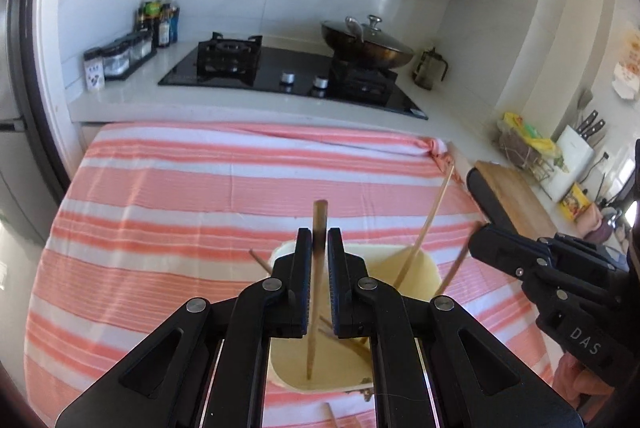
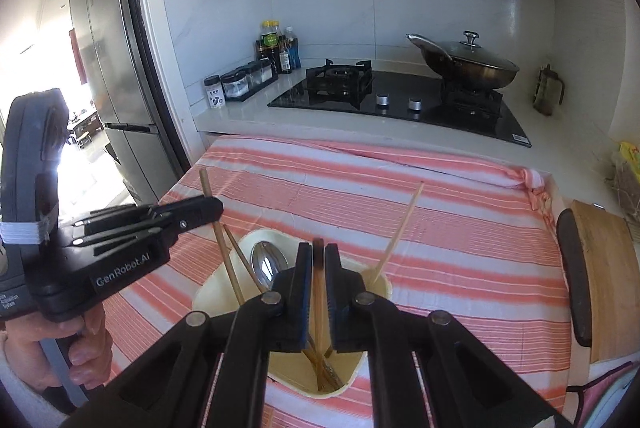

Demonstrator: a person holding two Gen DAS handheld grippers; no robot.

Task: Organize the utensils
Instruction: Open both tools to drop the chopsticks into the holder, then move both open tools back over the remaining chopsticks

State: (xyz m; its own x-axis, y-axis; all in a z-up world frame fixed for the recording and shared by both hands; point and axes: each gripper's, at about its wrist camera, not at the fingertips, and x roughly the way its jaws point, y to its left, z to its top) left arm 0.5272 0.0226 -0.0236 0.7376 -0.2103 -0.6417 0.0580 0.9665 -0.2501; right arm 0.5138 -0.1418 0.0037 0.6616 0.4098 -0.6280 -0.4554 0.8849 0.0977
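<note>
So both grippers tilt down over the cream holder (image 2: 280,312); left gripper (image 1: 319,248) pinches a chopstick (image 1: 316,292); right gripper (image 2: 318,264) pinches another chopstick (image 2: 319,308).

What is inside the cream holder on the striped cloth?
Inside the holder stand a metal spoon and several chopsticks. Each gripper, left and right, lowers one more chopstick in. The holder's bottom is mostly covered by the grippers.
</note>
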